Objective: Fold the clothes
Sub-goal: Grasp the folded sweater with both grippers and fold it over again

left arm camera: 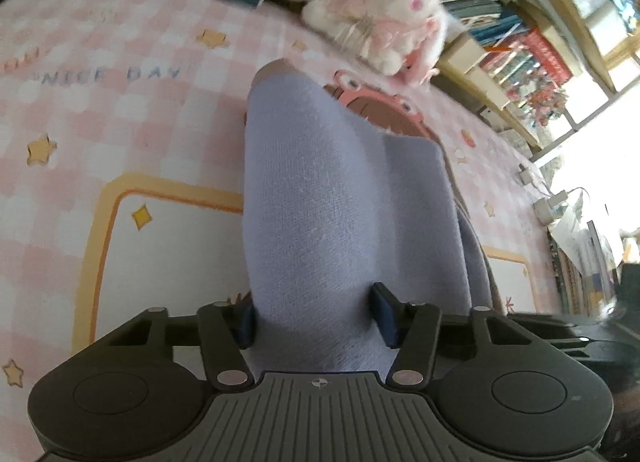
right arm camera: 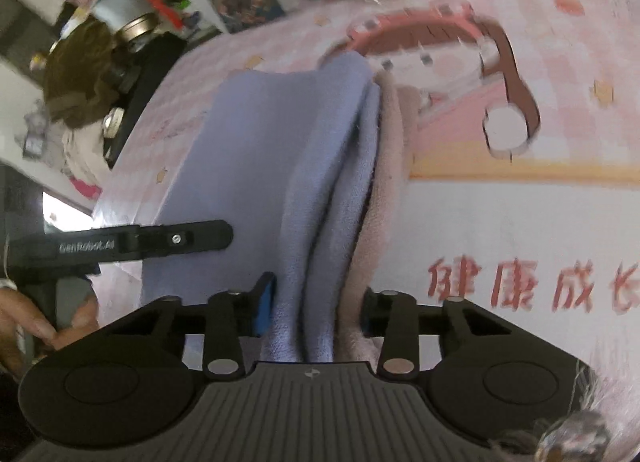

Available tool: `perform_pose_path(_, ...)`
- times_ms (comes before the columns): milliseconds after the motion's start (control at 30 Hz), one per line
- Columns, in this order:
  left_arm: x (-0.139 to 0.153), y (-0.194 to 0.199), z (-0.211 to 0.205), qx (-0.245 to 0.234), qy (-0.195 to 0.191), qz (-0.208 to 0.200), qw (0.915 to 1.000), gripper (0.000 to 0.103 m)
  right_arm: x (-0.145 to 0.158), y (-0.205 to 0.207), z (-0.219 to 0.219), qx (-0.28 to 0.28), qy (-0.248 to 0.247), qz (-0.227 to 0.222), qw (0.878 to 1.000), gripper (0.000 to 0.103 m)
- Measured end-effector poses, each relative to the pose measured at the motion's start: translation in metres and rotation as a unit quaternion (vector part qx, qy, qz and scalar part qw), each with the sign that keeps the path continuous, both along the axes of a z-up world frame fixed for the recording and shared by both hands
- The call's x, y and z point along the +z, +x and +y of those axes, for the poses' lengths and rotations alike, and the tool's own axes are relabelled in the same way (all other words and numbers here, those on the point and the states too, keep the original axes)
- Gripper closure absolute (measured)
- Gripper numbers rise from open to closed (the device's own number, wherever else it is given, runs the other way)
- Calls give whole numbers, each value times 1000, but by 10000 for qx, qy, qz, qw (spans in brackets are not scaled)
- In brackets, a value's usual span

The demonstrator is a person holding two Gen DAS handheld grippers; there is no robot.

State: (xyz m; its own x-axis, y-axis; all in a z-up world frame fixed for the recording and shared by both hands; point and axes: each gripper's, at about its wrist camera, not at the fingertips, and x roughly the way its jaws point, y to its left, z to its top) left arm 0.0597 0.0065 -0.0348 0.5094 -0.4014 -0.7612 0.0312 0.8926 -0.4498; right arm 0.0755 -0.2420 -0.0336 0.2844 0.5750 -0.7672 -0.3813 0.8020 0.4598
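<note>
Left wrist view: left gripper (left arm camera: 316,316) with its 2 fingers (left arm camera: 385,312) closed on a thick bunch of the lavender garment (left arm camera: 320,190), blue pads pressed into the cloth on both sides. Garment running away from the camera as a long doubled strip over the pink checked bed cover (left arm camera: 100,110); a beige layer just visible at its far tip. Plush toy (left arm camera: 372,2) and bookshelf (left arm camera: 520,30) well beyond, not involved. Right wrist view: right gripper (right arm camera: 316,304) likewise clamped, fingers (right arm camera: 265,302) fairly narrow around several stacked edges, lavender layers plus a beige garment (right arm camera: 384,182) along the right side. Left gripper's dark finger lying on the cloth at the left of the frame, with the person's hand (right arm camera: 36,326) behind it. Judged progress: partway, at least 1 lengthwise fold already made, since the edges sit stacked. Probably left: bringing the held end over, laying it flat on the bed, smoothing, releasing.
</note>
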Motion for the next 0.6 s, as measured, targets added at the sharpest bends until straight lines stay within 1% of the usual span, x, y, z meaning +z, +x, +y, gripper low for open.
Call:
perform_pose_path(100,15,-6,-6,-56,210,-442,9988,54,16,-10,8,207,-260,-614,9976,70)
perform_pose_path(167,24,-7,-7,-66,262,-682,9973,54,26,-14,10,218,-281,-888,9954,70)
perform_pose_path(333,44,-2,-4,-112,262,-1099,9935,53,46,-10,7,139,-146,-1217,9924,70)
perform_pose_path(467,50,10,1,-66,235,-1227,9921,53,56,-2,13,166,-172,-1435,9894,70)
perform_pose_path(600,57,24,14,-27,290,-1412,9896,53,63,12,27,218,-190,-1658,9857,70)
